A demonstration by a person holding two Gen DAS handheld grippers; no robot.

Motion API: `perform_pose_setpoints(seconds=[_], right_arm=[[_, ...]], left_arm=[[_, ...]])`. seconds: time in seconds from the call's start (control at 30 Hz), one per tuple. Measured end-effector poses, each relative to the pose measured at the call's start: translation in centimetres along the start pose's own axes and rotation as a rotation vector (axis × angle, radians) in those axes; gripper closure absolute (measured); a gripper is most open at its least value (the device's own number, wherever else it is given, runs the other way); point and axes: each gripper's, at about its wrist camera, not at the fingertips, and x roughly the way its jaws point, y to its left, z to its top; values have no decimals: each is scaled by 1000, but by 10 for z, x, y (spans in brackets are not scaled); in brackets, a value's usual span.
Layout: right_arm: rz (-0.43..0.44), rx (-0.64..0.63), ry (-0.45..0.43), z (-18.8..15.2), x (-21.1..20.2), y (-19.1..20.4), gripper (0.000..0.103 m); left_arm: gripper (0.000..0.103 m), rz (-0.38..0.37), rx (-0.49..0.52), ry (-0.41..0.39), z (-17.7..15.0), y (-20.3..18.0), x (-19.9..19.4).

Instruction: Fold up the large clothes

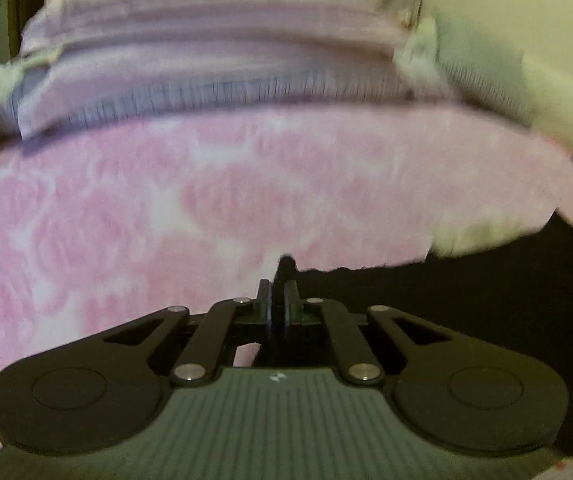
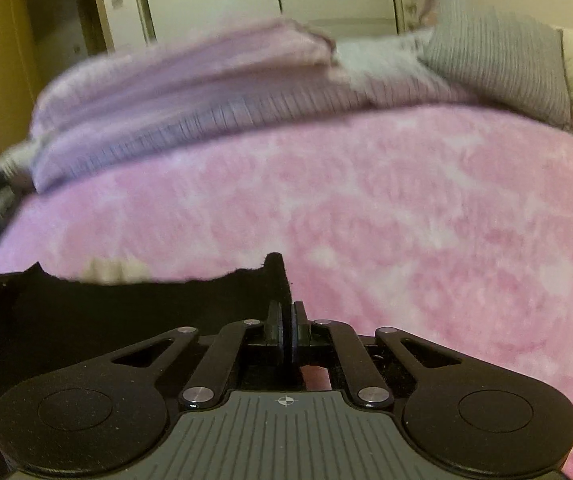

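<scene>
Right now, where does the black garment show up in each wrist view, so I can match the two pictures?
Left wrist: black garment fills the lower right, its corner pinched in the shut left gripper.
Right wrist: it fills the lower left, its corner pinched in the shut right gripper.
Shared landmark: the folded lilac blanket beyond the pink bedspread.

Both grippers — left [image 1: 278, 300], right [image 2: 286, 320] — jaws clamped, angled down.

One black garment [image 2: 126, 300], one pink blanket [image 2: 406, 200], one striped pillow [image 2: 498, 60].
</scene>
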Motion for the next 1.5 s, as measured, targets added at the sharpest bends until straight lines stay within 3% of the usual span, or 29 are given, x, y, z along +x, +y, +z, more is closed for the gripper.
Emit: perform_pose_setpoints(seconds=[0.03, 0.1, 0.13, 0.23, 0.27, 0.33, 0.37, 0.57, 0.67, 0.73, 0.83, 0.87, 0.9, 0.93, 0.97, 1.0, 1.1, 1.23, 1.27, 1.3, 1.37, 1.43, 1.5], right_arm=[[-11, -14, 45, -2, 6, 2, 100], [-63, -12, 61, -4, 2, 2, 72], [-87, 1, 32, -4, -10, 2, 67], [-131, 23, -52, -12, -60, 1, 62], [-133, 42, -68, -21, -80, 0, 58], [-87, 119, -86, -44, -118, -6, 49], [-61, 170, -92, -60, -135, -11, 44], [12, 488, -60, -150, -192, -26, 35], [57, 626, -48, -165, -193, -27, 35], [84, 724, -42, -167, -189, -29, 35], [98, 804, -58, -168, -175, -33, 36], [89, 801, -73, -167, -172, -32, 50], [73, 789, -83, -167, -170, -29, 81], [55, 778, -78, -166, -169, -28, 91], [55, 784, -74, -164, -167, -29, 93], [60, 787, -84, -164, -168, -29, 95], [24, 723, -149, -160, -180, -31, 97], [-21, 671, -43, -170, -163, -35, 96], [-24, 640, -48, -169, -165, -32, 91], [-36, 619, -38, -165, -168, -29, 79], [-97, 571, -14, -157, -177, -23, 63], [-209, 450, -59, -146, -194, -8, 60], [-259, 330, -115, -138, -204, 12, 60]], left_arm=[[92, 11, -3, 14, -2, 1, 2], [84, 26, -42, -12, 0, 8, -9], [78, 32, -66, -31, 0, 14, -20], [76, 15, -142, -54, -7, 35, -62], [69, -7, -177, -52, -13, 43, -78], [58, -31, -266, -34, -37, 58, -112], [58, -39, -315, -23, -53, 65, -129], [51, -143, -676, 55, -142, 84, -196], [49, -215, -847, 56, -167, 80, -204], [49, -221, -881, 43, -175, 74, -204], [50, -224, -903, 28, -174, 69, -199], [53, -224, -909, 28, -172, 67, -195], [58, -217, -902, 28, -168, 64, -192], [81, -207, -882, 30, -167, 61, -189], [96, -186, -861, 34, -164, 59, -186], [96, -166, -841, 32, -162, 57, -185], [96, -78, -722, -29, -163, 51, -196], [93, -23, -602, 0, -171, 40, -192], [92, 1, -543, 8, -166, 34, -196], [91, 31, -497, 13, -160, 29, -201], [89, 97, -441, 23, -152, 25, -209], [90, 161, -406, -8, -143, 23, -219], [90, 157, -379, -40, -136, 18, -227]])
